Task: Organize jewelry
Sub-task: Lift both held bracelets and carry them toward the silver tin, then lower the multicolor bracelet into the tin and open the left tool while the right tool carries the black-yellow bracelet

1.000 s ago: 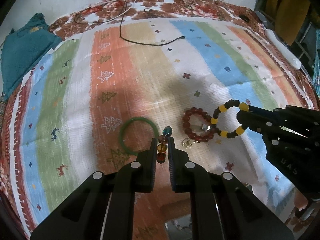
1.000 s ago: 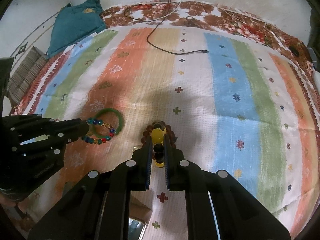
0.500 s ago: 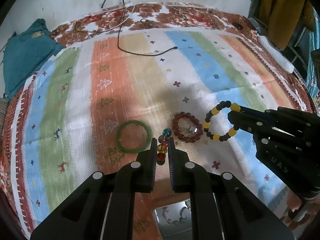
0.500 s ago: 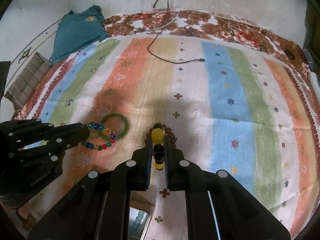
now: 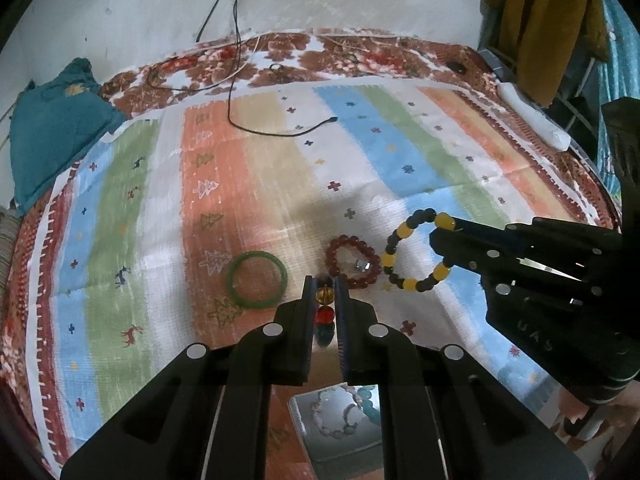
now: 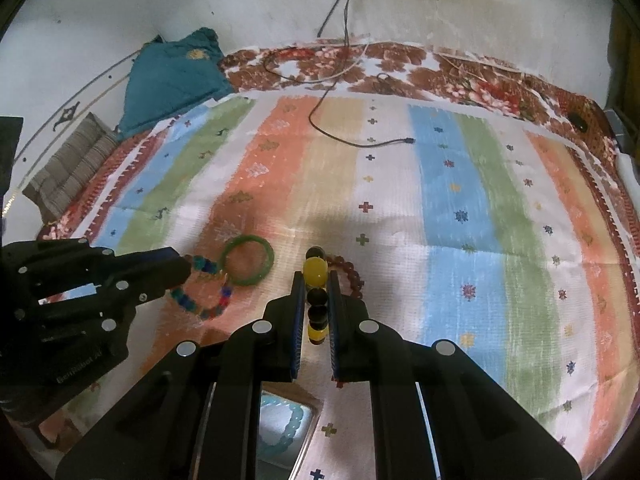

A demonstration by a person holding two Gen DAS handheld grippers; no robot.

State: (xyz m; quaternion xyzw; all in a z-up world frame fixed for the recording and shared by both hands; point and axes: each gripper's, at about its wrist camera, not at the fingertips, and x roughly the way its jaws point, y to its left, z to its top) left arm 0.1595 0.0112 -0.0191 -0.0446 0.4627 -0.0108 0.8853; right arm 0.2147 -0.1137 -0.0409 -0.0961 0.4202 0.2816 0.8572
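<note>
both grippers angle down over the striped cloth [image 5: 256, 184]. left gripper [image 5: 325, 300] clamped on multicolour bead bracelet [image 6: 202, 292], beads lined along its fingers. right gripper [image 6: 316, 300] clamped on yellow-black bracelet [image 5: 416, 256], loop hanging clear. green bangle [image 5: 257, 279] & red bracelet [image 5: 352, 258] lie flat just beyond.

We look steeply down from both wrist cameras, close over the striped bedspread [image 5: 260, 152]; both views share its green bangle [image 6: 248, 261].
</note>
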